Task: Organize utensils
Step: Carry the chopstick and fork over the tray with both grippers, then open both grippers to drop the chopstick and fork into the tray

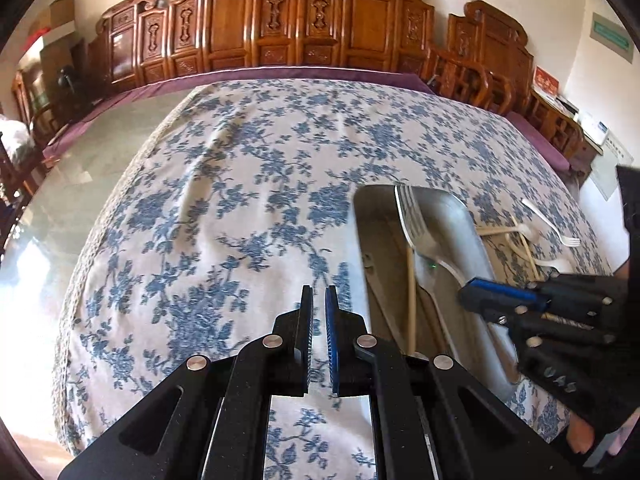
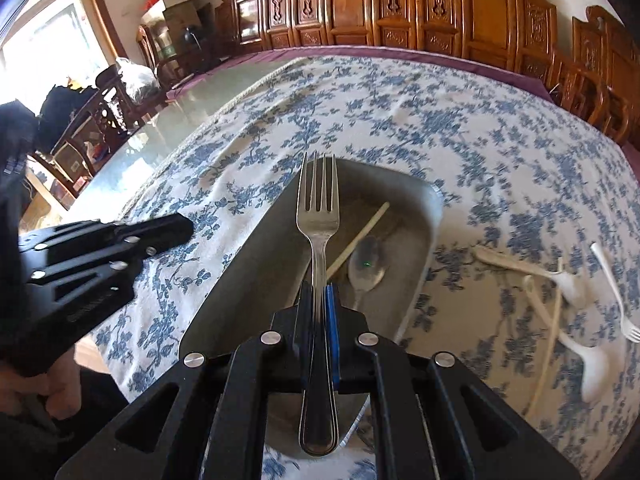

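Note:
My right gripper (image 2: 320,294) is shut on the handle of a metal fork (image 2: 318,216), whose tines point forward over a metal tray (image 2: 248,272). Inside the tray lie a metal spoon (image 2: 366,264) and one pale chopstick (image 2: 360,236). In the left wrist view the same fork (image 1: 412,216) sticks out of the right gripper (image 1: 468,292) above the tray (image 1: 376,240). To the tray's left, my left gripper (image 1: 320,292) hangs over the floral cloth, shut with nothing between its pads. It also shows as a black shape (image 2: 184,226) in the right wrist view.
Right of the tray, loose on the blue-flowered tablecloth (image 1: 240,184), lie white plastic spoons (image 2: 592,364), a white plastic fork (image 2: 616,292) and pale chopsticks (image 2: 554,320). Bare glass tabletop (image 2: 192,108) extends to the left of the cloth. Carved wooden chairs (image 1: 280,28) line the far edge.

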Action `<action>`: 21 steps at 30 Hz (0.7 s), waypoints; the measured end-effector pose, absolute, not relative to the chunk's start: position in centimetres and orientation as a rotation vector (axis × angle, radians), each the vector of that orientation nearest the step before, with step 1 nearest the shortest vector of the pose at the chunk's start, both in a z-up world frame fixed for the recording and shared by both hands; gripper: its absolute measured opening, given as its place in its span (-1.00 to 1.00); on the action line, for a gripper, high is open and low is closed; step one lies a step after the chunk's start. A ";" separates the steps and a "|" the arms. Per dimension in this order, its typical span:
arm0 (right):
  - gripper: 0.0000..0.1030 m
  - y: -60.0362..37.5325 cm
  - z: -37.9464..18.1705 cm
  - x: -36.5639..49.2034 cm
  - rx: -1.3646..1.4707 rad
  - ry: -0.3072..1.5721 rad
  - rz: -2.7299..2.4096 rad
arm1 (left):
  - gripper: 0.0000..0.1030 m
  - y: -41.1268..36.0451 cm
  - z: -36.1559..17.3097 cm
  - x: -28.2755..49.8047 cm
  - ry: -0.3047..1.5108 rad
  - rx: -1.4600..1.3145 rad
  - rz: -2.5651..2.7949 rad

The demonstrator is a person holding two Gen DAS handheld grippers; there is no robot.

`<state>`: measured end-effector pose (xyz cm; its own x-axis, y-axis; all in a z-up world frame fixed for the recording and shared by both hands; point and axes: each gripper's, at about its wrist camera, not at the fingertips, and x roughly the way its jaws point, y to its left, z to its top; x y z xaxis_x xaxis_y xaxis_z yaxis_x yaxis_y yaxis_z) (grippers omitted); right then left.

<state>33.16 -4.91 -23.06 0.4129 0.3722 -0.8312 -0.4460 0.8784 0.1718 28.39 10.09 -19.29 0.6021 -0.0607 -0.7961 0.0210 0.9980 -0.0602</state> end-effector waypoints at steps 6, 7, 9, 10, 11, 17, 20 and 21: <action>-0.82 -3.6 -24.9 33.4 -0.111 1.055 0.516 | -0.90 10.9 -19.2 28.6 0.917 -0.050 -0.024; -0.82 -3.4 -25.1 33.3 -0.122 1.056 0.525 | -0.90 11.0 -19.2 28.6 0.917 -0.052 -0.019; -0.82 -3.0 -25.5 33.1 -0.142 1.061 0.529 | -0.90 11.1 -19.1 28.6 0.914 -0.055 -0.014; -0.81 -2.9 -25.6 33.0 -0.144 1.066 0.533 | -0.90 11.2 -19.1 28.6 0.913 -0.056 -0.012; -0.81 -2.9 -25.7 32.9 -0.144 1.069 0.535 | -0.90 11.2 -19.1 28.6 0.913 -0.057 -0.010; -0.80 -3.3 -24.9 32.6 -0.122 1.043 0.574 | -0.90 11.3 -19.1 28.6 0.912 -0.057 -0.010; -0.80 -4.4 -23.4 32.3 -0.119 1.003 0.595 | -0.90 11.1 -19.1 28.6 0.910 -0.057 -0.013; -0.80 -5.0 -22.8 32.3 -0.125 0.989 0.593 | -0.90 11.0 -19.0 28.6 0.909 -0.058 -0.015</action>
<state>32.30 -5.03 -22.85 0.4069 0.4134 -0.8146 -0.5235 0.8363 0.1629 28.61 10.99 -19.03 0.6147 -0.0373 -0.7879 -0.0116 0.9983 -0.0563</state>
